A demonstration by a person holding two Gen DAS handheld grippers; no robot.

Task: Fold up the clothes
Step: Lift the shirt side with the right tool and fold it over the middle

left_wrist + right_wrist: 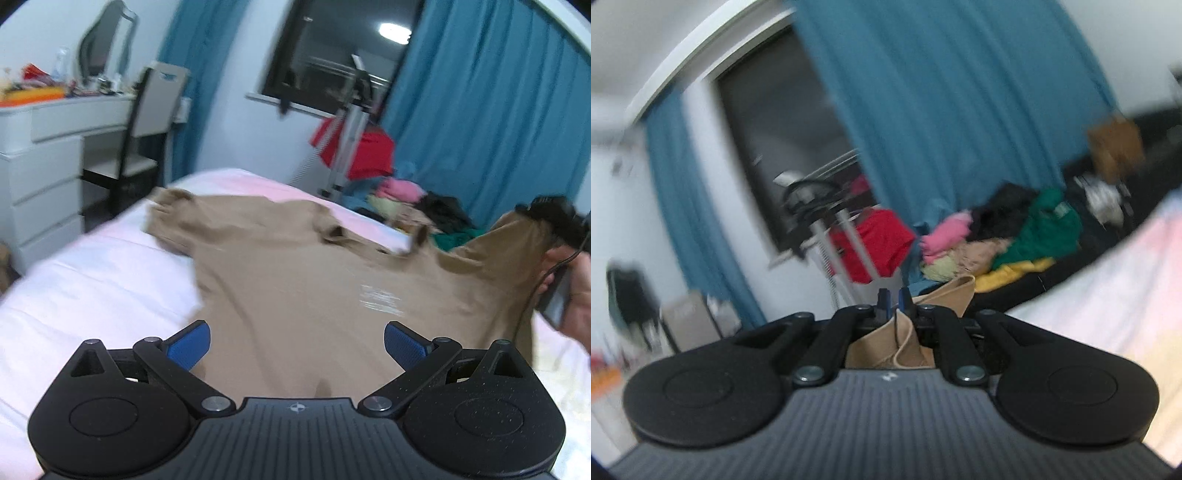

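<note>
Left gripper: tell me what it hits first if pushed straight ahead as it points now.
Most likely the tan T-shirt: the left gripper has open jaws and the cloth spreads across the white bed directly ahead. Depth is unclear in the blur.

The tan shirt (295,288) bears a white print, too blurred to read.

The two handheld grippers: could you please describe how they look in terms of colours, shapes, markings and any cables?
The left gripper has a black body with two rounded lobes, ribbed grey centre with a small round emblem, silver pivot bolts and blue textured finger pads. The right gripper is built alike, its blue pads narrow. A black cable runs by the bare right hand; no sleeve shows.
</note>
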